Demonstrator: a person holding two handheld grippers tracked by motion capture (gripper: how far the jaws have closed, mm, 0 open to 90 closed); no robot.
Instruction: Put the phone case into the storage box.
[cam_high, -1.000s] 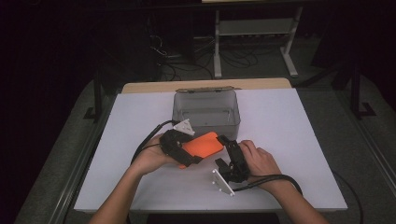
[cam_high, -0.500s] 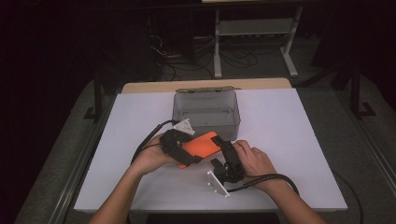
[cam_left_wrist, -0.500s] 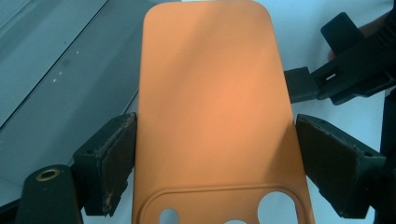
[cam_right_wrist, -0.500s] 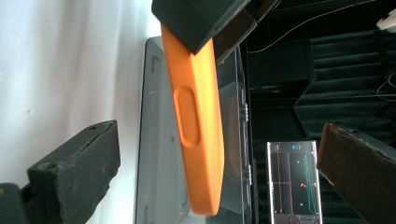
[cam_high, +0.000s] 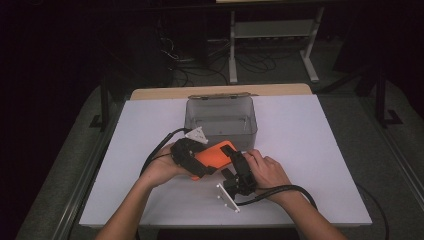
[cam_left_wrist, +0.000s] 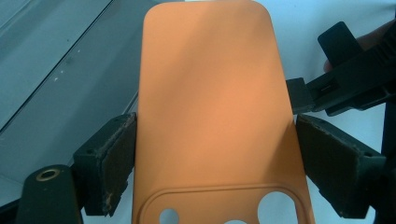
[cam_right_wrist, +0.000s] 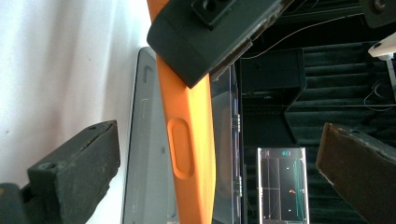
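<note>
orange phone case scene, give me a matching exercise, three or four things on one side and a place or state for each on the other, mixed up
Things:
1. orange phone case
2. clear plastic box
3. left gripper
4. right gripper

Place or state:
a. jaws open, standing either side of the case's edge
b. stands on the table behind the hands
c. held above the table, between two pads
d. pads pressed on the case's two long sides

Pairs: 1-c, 2-b, 3-d, 4-a
</note>
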